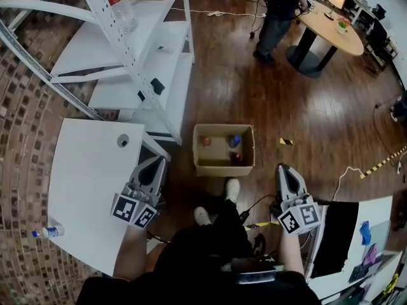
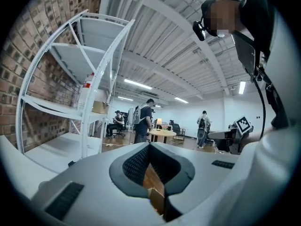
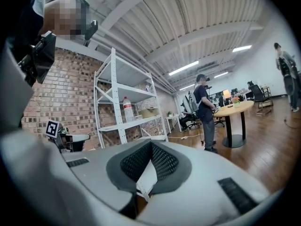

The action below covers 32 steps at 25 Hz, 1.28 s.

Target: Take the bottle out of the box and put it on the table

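Jaws together: left gripper (image 1: 158, 161), right gripper (image 1: 282, 167)

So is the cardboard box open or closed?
Open. The head view looks straight down into the box, and small things show inside.

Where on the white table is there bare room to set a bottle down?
The middle of the table is bare, between the round hole near its far edge and the small bottle at its near left corner. The right edge is crowded by the left gripper.

Black clothing (image 1: 203, 240), grey left tongs (image 1: 158, 161), right tongs (image 1: 283, 168)
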Available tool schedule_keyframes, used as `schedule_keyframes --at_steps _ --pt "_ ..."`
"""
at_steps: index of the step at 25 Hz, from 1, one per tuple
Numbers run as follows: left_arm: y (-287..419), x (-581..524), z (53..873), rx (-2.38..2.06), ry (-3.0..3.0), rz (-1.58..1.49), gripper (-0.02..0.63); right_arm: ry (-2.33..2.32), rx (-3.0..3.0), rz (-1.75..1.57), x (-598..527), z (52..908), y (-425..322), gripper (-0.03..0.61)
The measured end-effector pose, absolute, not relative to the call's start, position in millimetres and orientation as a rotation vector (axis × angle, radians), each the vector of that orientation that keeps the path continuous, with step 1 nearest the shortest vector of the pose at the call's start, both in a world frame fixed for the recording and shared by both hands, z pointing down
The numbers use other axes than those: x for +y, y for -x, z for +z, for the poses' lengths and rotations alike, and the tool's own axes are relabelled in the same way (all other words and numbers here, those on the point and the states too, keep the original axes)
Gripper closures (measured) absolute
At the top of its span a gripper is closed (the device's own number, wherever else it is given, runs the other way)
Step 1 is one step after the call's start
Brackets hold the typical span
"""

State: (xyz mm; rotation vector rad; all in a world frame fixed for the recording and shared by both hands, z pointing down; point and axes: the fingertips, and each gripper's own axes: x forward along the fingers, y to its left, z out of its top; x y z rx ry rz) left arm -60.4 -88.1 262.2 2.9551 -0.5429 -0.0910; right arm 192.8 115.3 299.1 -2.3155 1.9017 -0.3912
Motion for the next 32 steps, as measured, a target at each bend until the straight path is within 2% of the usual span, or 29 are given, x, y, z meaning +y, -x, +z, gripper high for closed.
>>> schedule_keyframes --at_steps 7,19,24,32 --pt "23.2 -103.1 261.7 -0.536 -2.966 -0.078 0.614 2.27 1.967 -0.408 95.4 306.1 -213.0 0.574" --pt "-94.9 -139.1 288.6 -0.47 -2.945 -0.045 0.614 2.258 2.038 -0.452 29.7 324.3 -308.1 0.574" --pt "-145.0 -153.3 333.0 -0.415 -2.953 0.028 0.614 2.261 2.106 -0.485 -1.2 359.6 -332.8 0.574" --pt "-187.0 -154.0 459.7 -0.298 -2.991 0.086 0.614 2.288 2.128 -0.503 -22.0 484.9 -353.5 0.574"
